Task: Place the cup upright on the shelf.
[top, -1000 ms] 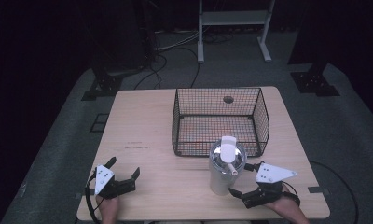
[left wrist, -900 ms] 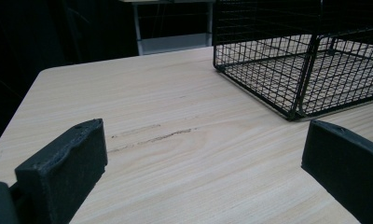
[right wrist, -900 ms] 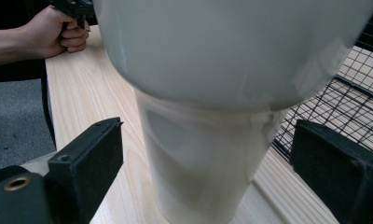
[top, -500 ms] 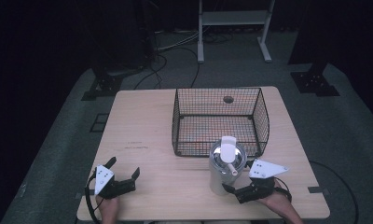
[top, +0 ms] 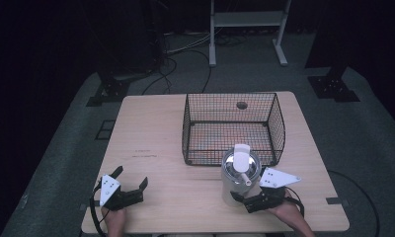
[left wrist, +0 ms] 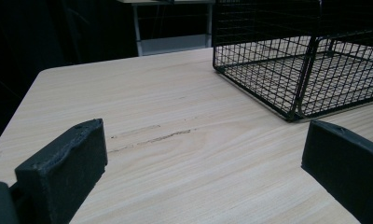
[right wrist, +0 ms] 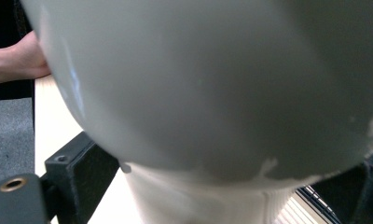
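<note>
The right gripper (top: 241,198) had its open jaws around the grey lidded canister (top: 239,177) standing beside the wire basket (top: 279,129); an off-centre squeeze could tip it. The left gripper (top: 131,183) rested open on the table (top: 156,128).

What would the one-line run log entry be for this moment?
right gripper: jaws astride white canister base, closure unclear | left gripper: open, idle on table | wire basket: behind canister

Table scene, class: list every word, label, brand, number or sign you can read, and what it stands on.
No readable text anywhere.
Table: faint dark marks, too blurred to read as text.
White container, wire basket: no labels visible.
</note>
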